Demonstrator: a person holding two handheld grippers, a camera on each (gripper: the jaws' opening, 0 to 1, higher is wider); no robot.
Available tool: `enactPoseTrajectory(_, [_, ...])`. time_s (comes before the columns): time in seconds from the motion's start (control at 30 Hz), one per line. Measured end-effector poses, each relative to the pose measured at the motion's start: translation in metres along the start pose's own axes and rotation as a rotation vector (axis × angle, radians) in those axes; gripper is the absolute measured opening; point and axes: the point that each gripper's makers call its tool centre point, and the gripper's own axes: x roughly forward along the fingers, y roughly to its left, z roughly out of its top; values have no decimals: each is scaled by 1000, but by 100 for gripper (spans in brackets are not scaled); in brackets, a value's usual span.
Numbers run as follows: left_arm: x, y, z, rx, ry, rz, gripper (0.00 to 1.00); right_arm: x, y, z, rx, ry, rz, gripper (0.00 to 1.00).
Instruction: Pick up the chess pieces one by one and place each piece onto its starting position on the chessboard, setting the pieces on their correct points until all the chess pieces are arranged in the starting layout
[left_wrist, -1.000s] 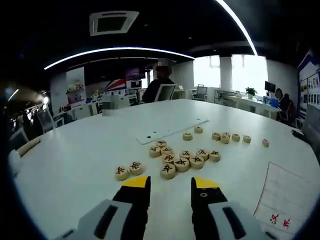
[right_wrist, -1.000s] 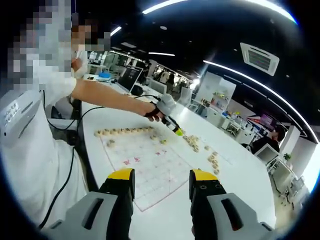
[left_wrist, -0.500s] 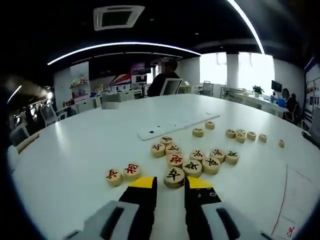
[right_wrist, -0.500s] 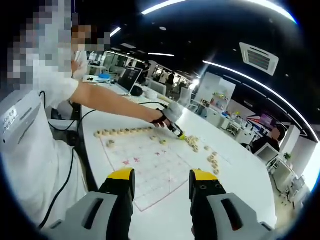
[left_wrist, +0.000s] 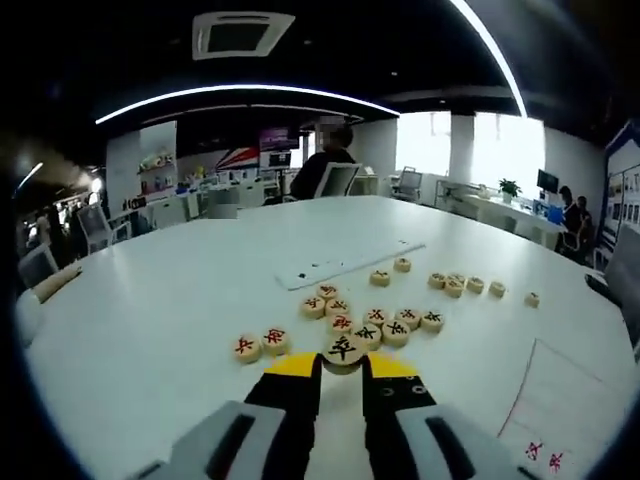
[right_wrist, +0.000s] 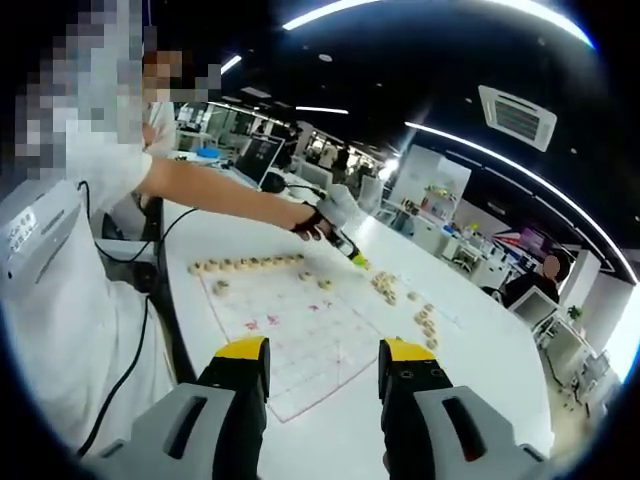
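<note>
Left gripper (left_wrist: 341, 366) jaws narrow, clamping a piece (left_wrist: 342, 348) at their tips; right gripper (right_wrist: 322, 362) jaws wide over the board (right_wrist: 300, 325).

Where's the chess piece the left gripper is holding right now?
In the left gripper view, the chess piece sits between the left gripper's yellow tips, just in front of the cluster of loose pieces.

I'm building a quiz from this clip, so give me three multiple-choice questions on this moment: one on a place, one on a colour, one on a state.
1. The left gripper jaws close on a piece where?
A. near edge of the loose cluster
B. on the chessboard
C. on a chair

2. Jaw tip colour?
A. yellow
B. blue
C. white

3. The right gripper is:
A. open
B. shut on a piece
C. holding paper

Answers: A, the held piece sits before the loose pieces on the table; A, the tips show yellow; A, a wide gap over the chessboard.
</note>
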Motion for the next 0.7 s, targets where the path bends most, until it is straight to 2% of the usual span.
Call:
enactPoseTrajectory(0.13, [-24,-15,-5,51,10,-48,19,-1,0,3,-2,-5,2,44])
enactPoseTrajectory(0.27, [-57,-38,-11,77,1,-116,19,-1,-1,3,-3,-4,4,44])
enactPoseTrajectory(0.47, [-93,-76,-32,130,18,-212,19,0,0,4,-8,-4,8,44])
enactPoseTrajectory(0.63, [-109,-108,-49,153,53,-290,19,1,1,4,-7,0,8,44])
enactPoseTrajectory(0.7, [-110,-114,-52,171,58,-295,19,1,1,3,-6,1,7,44])
